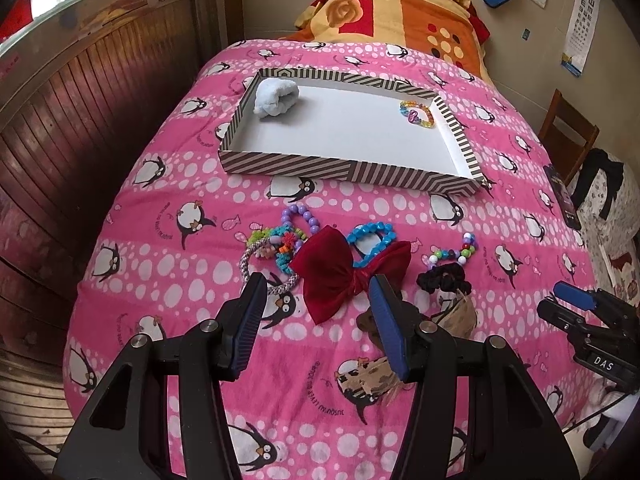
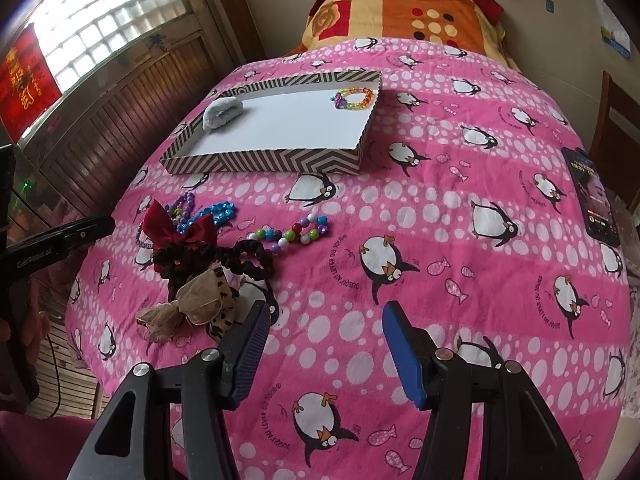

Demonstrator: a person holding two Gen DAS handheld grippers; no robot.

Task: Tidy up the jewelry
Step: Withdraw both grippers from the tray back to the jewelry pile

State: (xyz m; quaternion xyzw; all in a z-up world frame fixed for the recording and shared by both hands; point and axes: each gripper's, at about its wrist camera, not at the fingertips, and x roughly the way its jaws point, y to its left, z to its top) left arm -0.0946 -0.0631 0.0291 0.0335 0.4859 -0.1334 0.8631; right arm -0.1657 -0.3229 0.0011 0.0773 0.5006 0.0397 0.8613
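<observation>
Grippers left (image 1: 318,288) and right (image 2: 324,312) both parted, empty, red bow (image 1: 348,272) seemingly under left.

Home bedroom: quilted bed (image 1: 168,292), pillow (image 1: 400,12)

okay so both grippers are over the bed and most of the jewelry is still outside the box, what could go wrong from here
1. The red bow overlaps the blue bead bracelet; grabbing one may drag the other.
2. The tangled colourful pile could lift as a clump.
3. The soft pink quilt may bunch between the left gripper fingers.
</observation>
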